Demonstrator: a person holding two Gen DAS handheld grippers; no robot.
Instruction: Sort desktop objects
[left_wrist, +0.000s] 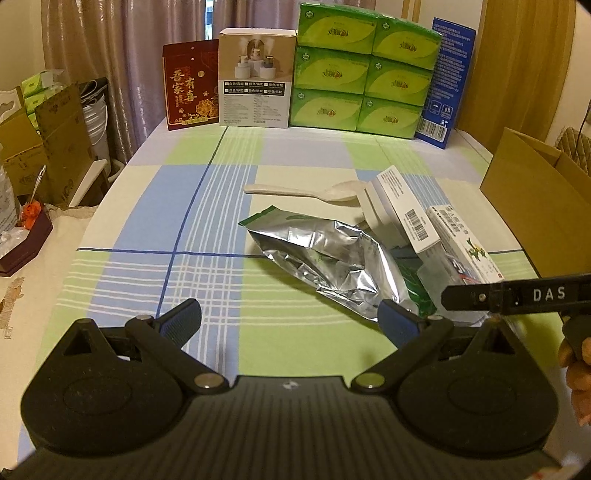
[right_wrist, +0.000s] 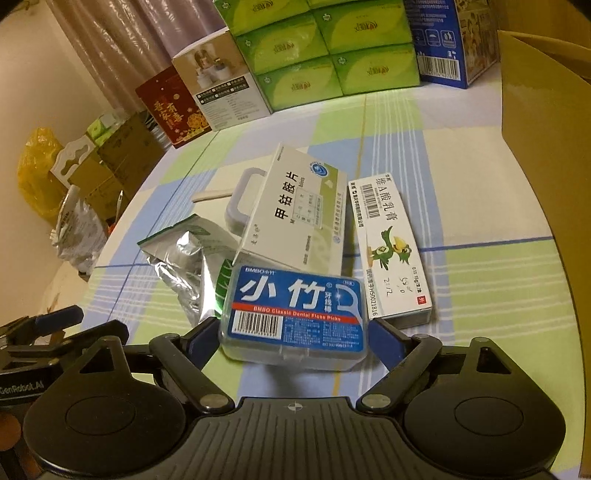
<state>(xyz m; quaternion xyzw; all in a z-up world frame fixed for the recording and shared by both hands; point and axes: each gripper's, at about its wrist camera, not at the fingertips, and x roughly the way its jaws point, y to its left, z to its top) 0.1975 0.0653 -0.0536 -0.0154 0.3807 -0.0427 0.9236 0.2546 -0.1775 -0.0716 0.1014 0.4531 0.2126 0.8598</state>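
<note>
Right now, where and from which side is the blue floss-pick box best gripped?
Grip the floss-pick box across its two short ends, coming from its near long edge. It lies flat, label up, with medicine boxes crowding its far side, and the right hand-held gripper already brackets those ends. Whether the pads are touching it is unclear.

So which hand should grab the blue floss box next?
The right one, probably. The right gripper already has its fingers on both sides of the floss box. The left gripper is open over bare tablecloth, with only the crinkly foil bag near one finger.
</note>
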